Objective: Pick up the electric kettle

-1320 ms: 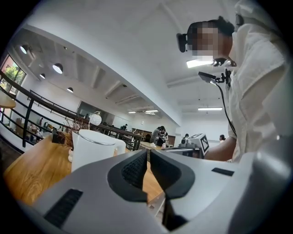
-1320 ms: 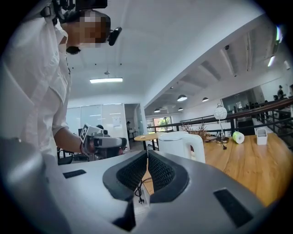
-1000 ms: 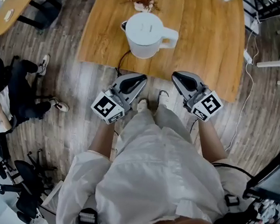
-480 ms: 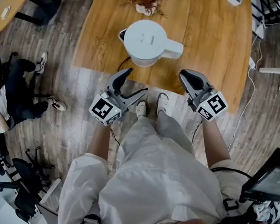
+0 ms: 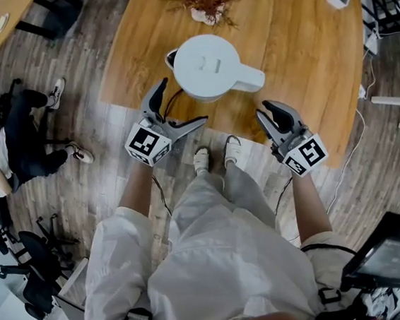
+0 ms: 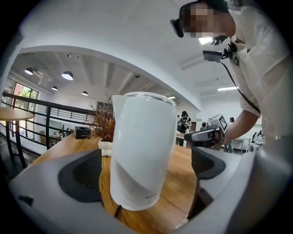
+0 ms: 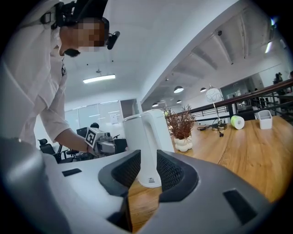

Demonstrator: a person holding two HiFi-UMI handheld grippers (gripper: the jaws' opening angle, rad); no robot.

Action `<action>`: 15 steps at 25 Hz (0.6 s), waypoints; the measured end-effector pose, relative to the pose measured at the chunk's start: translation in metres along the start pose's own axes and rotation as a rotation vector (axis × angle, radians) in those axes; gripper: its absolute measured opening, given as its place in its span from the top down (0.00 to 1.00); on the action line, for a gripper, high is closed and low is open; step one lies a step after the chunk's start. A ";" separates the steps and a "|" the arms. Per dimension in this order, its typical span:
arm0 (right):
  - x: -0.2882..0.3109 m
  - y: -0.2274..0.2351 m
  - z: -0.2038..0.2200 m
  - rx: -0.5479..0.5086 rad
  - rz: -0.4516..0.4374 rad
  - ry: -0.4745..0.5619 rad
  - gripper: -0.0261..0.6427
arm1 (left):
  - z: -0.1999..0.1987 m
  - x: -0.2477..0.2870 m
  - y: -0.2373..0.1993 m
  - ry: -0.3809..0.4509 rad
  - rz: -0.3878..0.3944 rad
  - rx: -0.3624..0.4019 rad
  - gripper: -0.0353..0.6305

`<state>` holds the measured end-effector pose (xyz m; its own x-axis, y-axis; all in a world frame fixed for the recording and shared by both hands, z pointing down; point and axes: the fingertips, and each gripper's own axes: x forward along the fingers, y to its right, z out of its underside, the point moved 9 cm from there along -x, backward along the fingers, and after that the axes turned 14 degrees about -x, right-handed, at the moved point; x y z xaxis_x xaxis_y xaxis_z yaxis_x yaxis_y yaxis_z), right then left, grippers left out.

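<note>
Wooden desk (image 5: 302, 52) lies ahead. Left claw (image 5: 180, 105) is opening wide (nothing touched); the white electric kettle (image 5: 208, 66) stands near the desk edge, just before its jaws; right claw (image 5: 266, 112), opening slightly and empty, faces the handle (image 5: 252, 83).

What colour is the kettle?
The kettle is plain white, lid and handle included. It shows best in the left gripper view.

Wood-plank floor (image 5: 95, 174), wooden table (image 5: 302, 52), black office chairs (image 5: 33, 265), round ceiling lamps (image 6: 67, 75).
</note>
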<state>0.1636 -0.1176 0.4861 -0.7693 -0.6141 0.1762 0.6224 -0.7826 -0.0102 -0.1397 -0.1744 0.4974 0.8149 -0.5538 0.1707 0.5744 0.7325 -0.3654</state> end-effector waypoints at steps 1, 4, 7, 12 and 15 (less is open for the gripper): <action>0.001 0.000 0.002 0.001 0.000 -0.004 0.82 | -0.001 0.004 -0.004 0.006 0.007 0.002 0.07; 0.002 0.004 0.006 0.001 0.006 -0.011 0.79 | -0.003 0.017 -0.012 -0.003 0.029 0.033 0.07; 0.004 0.011 0.010 0.002 0.019 -0.011 0.74 | -0.002 0.026 -0.015 -0.028 0.047 0.068 0.07; 0.015 0.025 0.005 -0.038 0.037 0.018 0.64 | -0.006 0.032 -0.017 -0.018 0.055 0.064 0.07; 0.027 0.031 0.002 -0.082 0.016 0.021 0.62 | -0.008 0.034 -0.018 -0.008 0.061 0.050 0.07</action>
<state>0.1626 -0.1583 0.4925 -0.7629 -0.6279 0.1544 0.6213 -0.7779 -0.0938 -0.1229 -0.2096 0.5028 0.8492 -0.5042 0.1572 0.5264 0.7839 -0.3293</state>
